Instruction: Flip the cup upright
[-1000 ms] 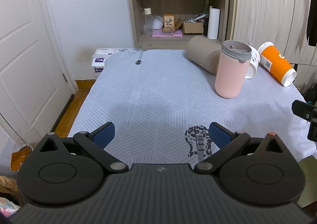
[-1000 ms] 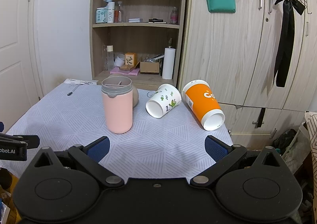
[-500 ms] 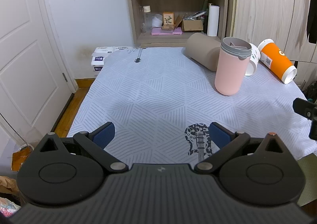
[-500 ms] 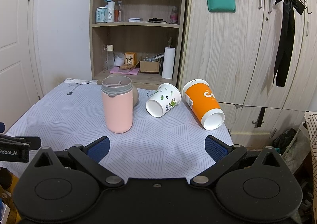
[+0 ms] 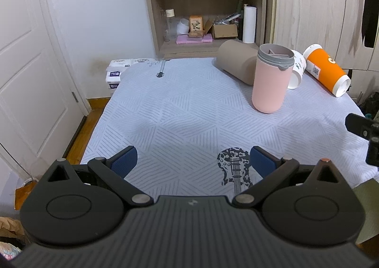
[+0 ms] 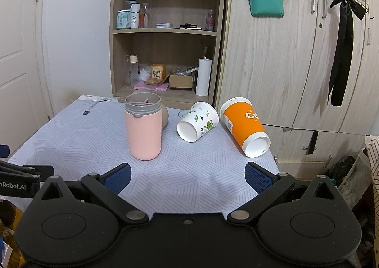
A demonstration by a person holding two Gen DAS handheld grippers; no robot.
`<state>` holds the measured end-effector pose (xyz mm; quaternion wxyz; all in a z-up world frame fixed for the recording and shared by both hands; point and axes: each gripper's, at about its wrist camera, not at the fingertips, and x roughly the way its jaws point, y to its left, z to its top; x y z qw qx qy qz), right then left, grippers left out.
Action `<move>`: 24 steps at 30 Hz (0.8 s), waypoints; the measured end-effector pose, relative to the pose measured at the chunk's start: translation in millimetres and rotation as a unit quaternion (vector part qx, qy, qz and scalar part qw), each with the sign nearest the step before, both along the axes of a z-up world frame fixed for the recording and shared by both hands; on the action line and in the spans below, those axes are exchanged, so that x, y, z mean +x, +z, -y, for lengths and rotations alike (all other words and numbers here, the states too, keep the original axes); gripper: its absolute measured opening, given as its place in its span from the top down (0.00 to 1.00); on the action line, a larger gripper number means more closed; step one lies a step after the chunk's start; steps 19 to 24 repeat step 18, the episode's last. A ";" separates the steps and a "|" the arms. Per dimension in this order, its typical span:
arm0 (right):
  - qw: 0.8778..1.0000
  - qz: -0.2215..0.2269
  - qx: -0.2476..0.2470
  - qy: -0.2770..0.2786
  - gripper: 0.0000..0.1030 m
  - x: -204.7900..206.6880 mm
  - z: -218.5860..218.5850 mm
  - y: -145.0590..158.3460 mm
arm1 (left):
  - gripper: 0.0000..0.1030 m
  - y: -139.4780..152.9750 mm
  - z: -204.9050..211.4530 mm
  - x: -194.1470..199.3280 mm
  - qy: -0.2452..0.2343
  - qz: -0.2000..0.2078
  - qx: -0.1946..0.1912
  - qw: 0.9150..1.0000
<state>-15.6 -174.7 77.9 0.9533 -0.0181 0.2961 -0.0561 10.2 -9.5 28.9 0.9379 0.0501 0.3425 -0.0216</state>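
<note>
A pink cup (image 6: 144,129) with a grey rim stands upright on the table; it also shows in the left wrist view (image 5: 271,80). An orange paper cup (image 6: 245,125) lies on its side near the table's right edge, also in the left wrist view (image 5: 327,69). A white floral paper cup (image 6: 197,121) lies on its side between them, partly hidden behind the pink cup in the left wrist view (image 5: 296,69). A tan cup (image 5: 236,64) lies on its side behind the pink cup. My left gripper (image 5: 193,161) and right gripper (image 6: 187,176) are open, empty, at the near table edge.
The table carries a white patterned cloth (image 5: 189,111) with guitar prints. A wooden shelf unit (image 6: 165,31) and wardrobe doors (image 6: 296,54) stand behind it. A white door (image 5: 26,66) is at the left. Tissue packs (image 5: 118,71) lie past the far left corner.
The left wrist view has shifted slightly, with the cups lower in frame than a second ago. The right gripper and the cups have not moved.
</note>
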 end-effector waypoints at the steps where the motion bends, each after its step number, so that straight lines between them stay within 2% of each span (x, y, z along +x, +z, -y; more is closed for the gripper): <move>1: 1.000 0.000 0.000 0.001 0.00 -0.1 0.3 0.2 | 0.00 0.3 -0.3 -0.1 0.001 0.001 -0.001 1.000; 24: 1.000 0.001 -0.001 0.000 0.00 -0.5 1.2 1.2 | 0.00 6.9 -3.5 -9.6 0.007 0.027 -0.004 1.000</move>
